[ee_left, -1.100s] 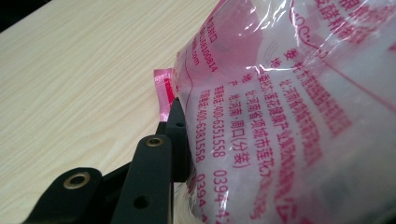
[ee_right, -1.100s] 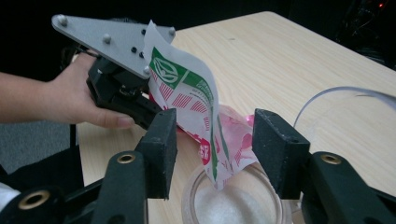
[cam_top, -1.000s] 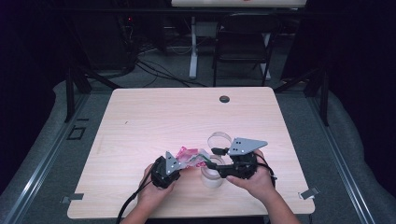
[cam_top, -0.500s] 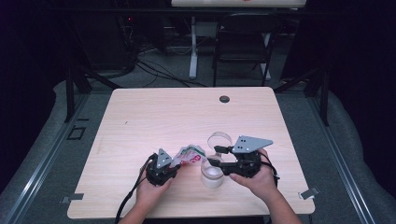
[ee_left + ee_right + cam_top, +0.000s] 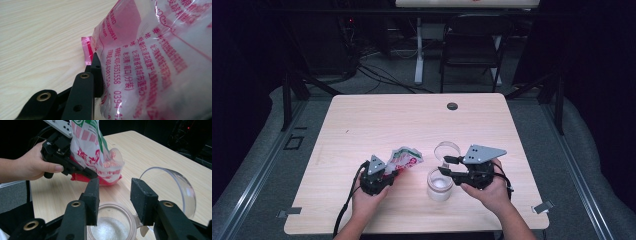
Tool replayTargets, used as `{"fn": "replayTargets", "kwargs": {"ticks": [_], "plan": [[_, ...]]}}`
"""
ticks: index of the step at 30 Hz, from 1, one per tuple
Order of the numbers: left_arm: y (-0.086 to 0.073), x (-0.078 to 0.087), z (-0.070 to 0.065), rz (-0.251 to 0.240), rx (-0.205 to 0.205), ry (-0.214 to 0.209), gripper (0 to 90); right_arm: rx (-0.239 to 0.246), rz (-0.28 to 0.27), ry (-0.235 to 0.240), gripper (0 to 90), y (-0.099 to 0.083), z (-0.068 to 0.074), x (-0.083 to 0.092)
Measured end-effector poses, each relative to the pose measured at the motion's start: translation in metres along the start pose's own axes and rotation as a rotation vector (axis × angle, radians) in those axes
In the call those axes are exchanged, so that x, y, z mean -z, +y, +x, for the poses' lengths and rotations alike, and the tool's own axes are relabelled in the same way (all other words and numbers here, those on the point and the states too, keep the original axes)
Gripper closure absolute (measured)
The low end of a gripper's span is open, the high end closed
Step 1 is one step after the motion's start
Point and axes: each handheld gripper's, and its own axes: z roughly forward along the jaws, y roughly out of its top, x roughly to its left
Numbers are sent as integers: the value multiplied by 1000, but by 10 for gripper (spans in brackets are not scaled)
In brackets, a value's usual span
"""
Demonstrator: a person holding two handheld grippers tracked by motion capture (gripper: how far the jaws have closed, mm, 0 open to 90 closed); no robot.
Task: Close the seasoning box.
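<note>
Pink-and-white plastic packet [image 5: 404,159], printed with Chinese characters and "400-6351558", is clamped in the left gripper [image 5: 393,172] just left of the clear jar [image 5: 439,185]. The right gripper [image 5: 113,201], held level, has been closing its jaws; they straddle the jar's rim, not gripping.

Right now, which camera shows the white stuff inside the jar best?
The right gripper view: it looks straight down into the open jar, so the white powder at its bottom is plain. The high view shows the jar small, with a pale patch inside. The left gripper view faces the pink bag instead.
</note>
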Motion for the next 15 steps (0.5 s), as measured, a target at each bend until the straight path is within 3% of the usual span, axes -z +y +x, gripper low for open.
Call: {"fn": "replayTargets", "kwargs": {"ticks": [8, 15], "plan": [[0, 11, 17, -20, 55, 65, 720, -6, 1, 2, 585, -1, -2, -1], [-2, 20, 33, -31, 92, 150, 720, 0, 8, -3, 585, -2, -2, -3]]}}
